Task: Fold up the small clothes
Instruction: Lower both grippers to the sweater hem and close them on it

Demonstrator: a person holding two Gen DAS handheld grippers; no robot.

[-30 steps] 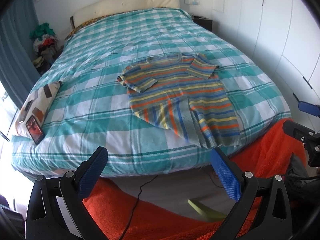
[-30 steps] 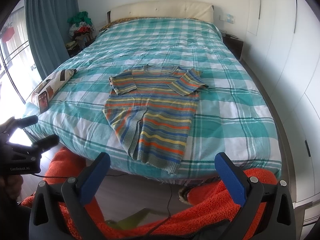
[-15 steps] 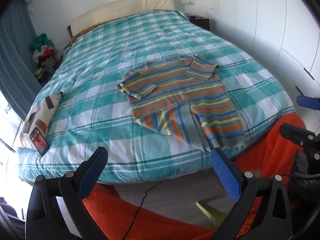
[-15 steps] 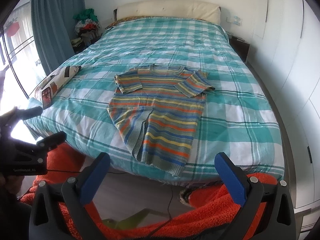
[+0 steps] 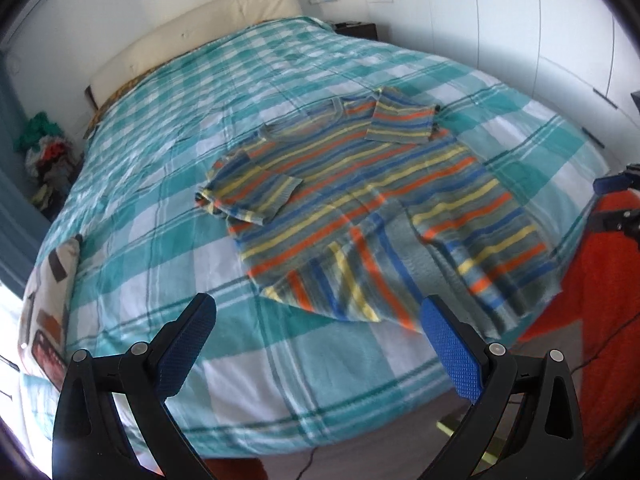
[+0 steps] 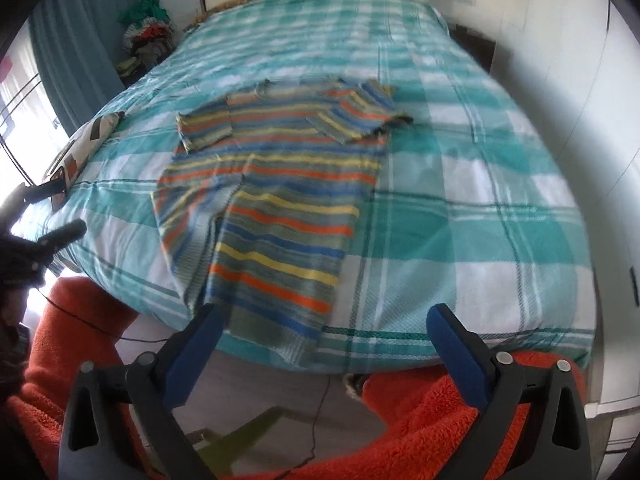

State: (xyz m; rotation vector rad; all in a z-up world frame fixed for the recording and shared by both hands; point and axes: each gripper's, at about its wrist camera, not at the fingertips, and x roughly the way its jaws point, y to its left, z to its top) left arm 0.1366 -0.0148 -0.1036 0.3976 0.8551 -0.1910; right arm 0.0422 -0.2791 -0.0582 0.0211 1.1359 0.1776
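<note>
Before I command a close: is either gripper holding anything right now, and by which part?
Nothing is held. The left gripper and right gripper are both open and empty, short of the striped sweater lying on the bed.

Knitted striped sweater (image 5: 372,216) on woven checked bedspread (image 5: 160,248); fluffy orange blanket (image 6: 420,432).

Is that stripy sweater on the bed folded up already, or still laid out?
Partly folded. The striped sweater lies spread on the bed, but both sleeves are tucked across its chest and one lower corner is turned over.

Bed (image 5: 168,216): teal plaid cover (cream headboard behind)
Floor: orange rug (image 6: 420,420)
Corner: clothes heap (image 6: 148,28)
Window side: blue curtain (image 6: 80,52)
</note>
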